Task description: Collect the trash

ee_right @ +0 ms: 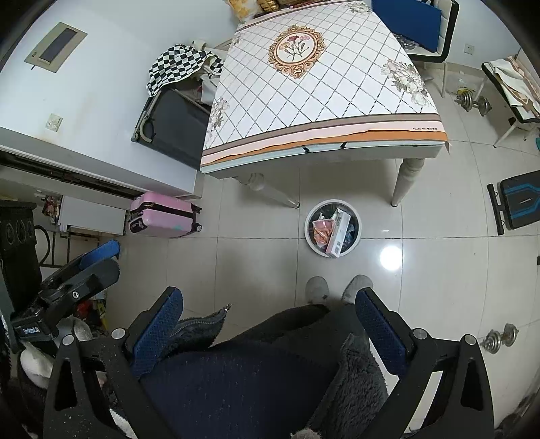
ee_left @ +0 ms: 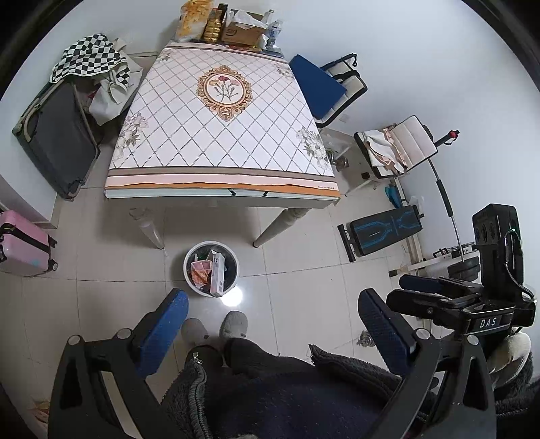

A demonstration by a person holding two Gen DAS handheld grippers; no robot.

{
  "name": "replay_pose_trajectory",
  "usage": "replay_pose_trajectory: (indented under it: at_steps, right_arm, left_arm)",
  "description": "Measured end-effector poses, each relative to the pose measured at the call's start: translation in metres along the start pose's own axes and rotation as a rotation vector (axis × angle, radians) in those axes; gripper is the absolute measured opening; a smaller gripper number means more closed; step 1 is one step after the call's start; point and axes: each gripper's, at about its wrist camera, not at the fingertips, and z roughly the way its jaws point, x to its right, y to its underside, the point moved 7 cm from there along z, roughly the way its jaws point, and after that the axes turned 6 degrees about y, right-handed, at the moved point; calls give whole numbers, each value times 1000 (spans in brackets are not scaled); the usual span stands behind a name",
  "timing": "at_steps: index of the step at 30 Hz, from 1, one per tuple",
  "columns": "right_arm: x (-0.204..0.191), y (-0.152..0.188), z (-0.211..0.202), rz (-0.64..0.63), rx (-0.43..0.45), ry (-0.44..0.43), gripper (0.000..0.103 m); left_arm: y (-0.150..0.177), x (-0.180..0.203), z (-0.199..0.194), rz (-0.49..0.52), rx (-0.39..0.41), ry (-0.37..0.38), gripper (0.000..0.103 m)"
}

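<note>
A white round trash bin stands on the floor in front of the table; it also shows in the right wrist view. It holds a white carton and pink-orange wrappers. My left gripper is open and empty, held high above the floor. My right gripper is open and empty at a similar height. The right gripper shows at the right of the left wrist view, and the left gripper shows at the left of the right wrist view.
A table with a diamond-patterned cloth has boxes and snack bags at its far end. A dark suitcase, a pink suitcase, chairs, a bench and dumbbells stand around. The person's slippered feet are near the bin.
</note>
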Motion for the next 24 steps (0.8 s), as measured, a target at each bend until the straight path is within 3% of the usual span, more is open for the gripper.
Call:
replay_pose_trajectory:
  at_steps: [24]
  right_arm:
    - [9, 7, -10, 9, 5, -2, 103]
  left_arm:
    - [5, 16, 11, -3, -23, 29, 103]
